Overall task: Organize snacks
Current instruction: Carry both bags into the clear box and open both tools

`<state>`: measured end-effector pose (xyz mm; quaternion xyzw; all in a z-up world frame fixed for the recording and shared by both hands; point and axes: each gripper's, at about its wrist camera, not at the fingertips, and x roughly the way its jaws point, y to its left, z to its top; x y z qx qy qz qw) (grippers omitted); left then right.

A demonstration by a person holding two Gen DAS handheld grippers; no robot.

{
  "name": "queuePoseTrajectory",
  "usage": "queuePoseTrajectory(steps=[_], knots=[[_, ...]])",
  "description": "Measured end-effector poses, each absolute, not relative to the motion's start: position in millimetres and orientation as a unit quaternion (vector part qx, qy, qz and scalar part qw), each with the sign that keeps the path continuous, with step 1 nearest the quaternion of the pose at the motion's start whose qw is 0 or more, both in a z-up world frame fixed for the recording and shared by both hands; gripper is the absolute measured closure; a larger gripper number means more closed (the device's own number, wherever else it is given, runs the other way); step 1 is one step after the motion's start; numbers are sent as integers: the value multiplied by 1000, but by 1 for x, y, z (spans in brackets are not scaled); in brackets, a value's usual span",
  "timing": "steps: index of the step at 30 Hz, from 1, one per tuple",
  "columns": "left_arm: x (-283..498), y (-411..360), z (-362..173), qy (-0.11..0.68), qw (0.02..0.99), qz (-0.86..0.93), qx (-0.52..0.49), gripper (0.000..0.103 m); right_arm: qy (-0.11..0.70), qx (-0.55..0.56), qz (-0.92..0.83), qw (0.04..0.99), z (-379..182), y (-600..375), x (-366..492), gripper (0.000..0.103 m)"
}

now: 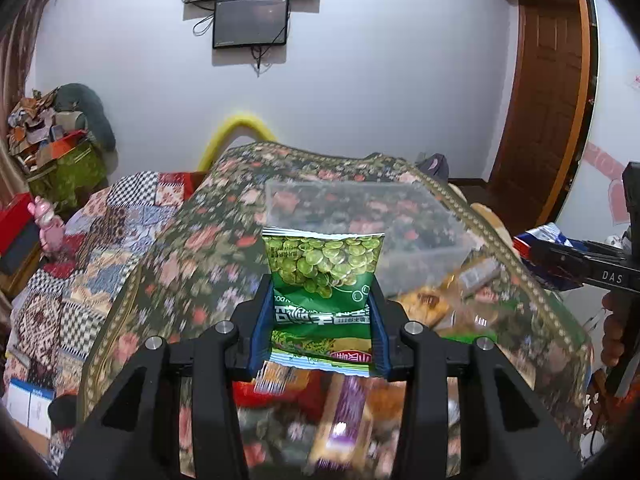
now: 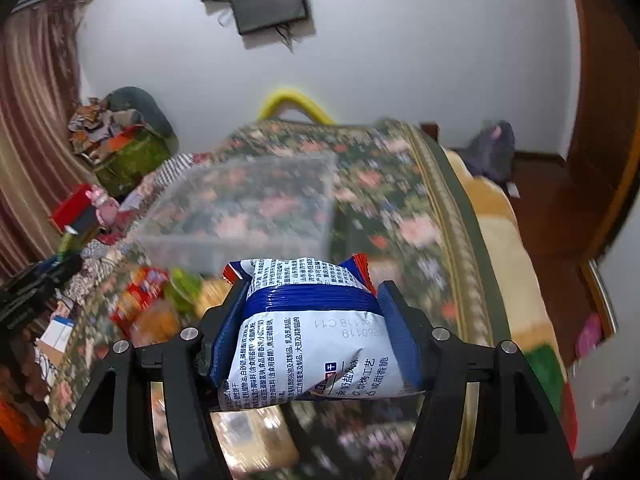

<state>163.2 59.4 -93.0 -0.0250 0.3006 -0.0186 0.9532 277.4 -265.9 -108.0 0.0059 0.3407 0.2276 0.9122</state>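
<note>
My left gripper (image 1: 320, 304) is shut on a green pea snack bag (image 1: 324, 276) and holds it above the floral table cloth (image 1: 192, 248), in front of a clear plastic bin (image 1: 360, 216). My right gripper (image 2: 312, 308) is shut on a blue and white biscuit bag (image 2: 316, 332), held above the table with the clear bin (image 2: 248, 208) ahead and to the left. The right gripper with its bag also shows at the right edge of the left wrist view (image 1: 560, 256). The clear bin looks empty.
Loose snack packets lie on the cloth near me: a purple one (image 1: 344, 420), orange ones (image 1: 424, 304) and red and orange ones (image 2: 144, 300). A patchwork-covered bed (image 1: 100, 232) lies left, a wooden door (image 1: 548, 92) right.
</note>
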Motion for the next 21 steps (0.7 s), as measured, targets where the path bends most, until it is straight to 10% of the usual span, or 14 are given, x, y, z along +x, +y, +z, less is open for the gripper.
queuePoseTrajectory(steps=[21], knots=[[295, 48, -127, 376, 926, -40, -20, 61, 363, -32, 243, 899, -125, -183, 372, 41]])
